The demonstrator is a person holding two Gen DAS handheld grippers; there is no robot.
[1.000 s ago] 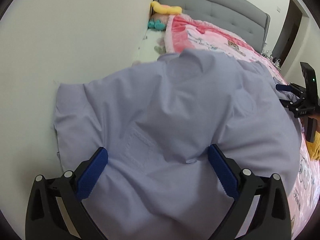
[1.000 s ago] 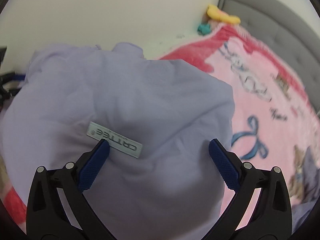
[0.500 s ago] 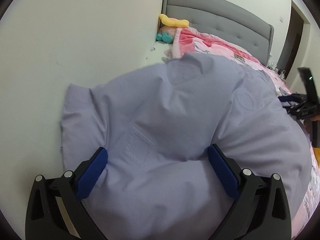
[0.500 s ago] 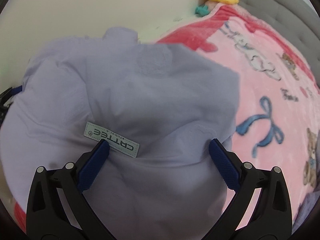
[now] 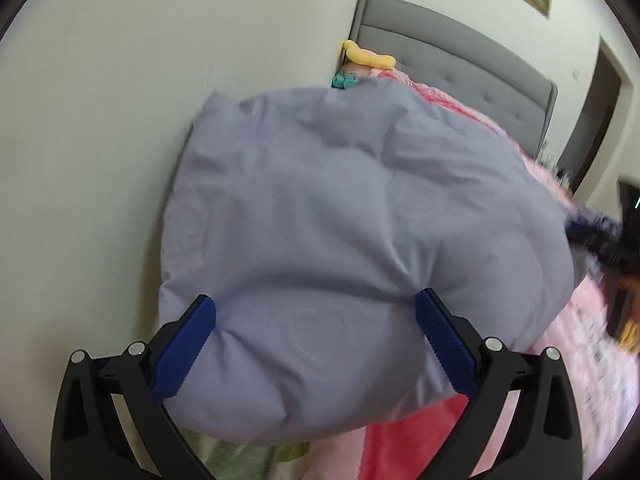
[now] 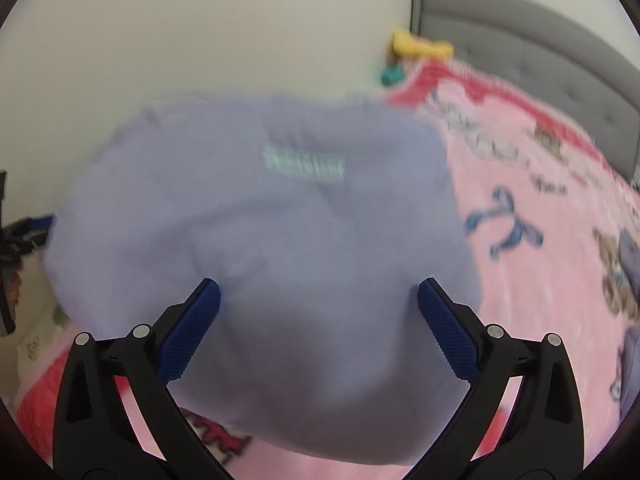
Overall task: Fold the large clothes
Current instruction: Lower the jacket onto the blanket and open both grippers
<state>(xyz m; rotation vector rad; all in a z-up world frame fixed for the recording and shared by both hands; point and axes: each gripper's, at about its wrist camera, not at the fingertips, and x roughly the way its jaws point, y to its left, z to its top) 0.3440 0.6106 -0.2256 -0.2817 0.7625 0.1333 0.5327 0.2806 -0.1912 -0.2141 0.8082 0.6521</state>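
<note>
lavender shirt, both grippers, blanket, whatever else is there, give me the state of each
lavender shirt: bunched, lifted above the bed
left gripper: jaws wide, cloth draped between them
right gripper: jaws wide, cloth draped between them
label: facing the camera, blurred
pink blanket: spread flat over the bed
yellow plush toy: lying by the headboard

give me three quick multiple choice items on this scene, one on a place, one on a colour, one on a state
1. Where does the yellow toy lie?
A. by the grey headboard
B. on the floor
C. on the garment

2. What colour is the garment?
A. green
B. lavender
C. black

3. How do the left gripper fingers stand?
A. pressed together
B. out of view
C. spread apart, cloth bulging between them

Key: 1 A, it sits at the headboard's corner by the wall; 2 B, pale purple in both views; 3 C, blue pads sit far apart.
</note>
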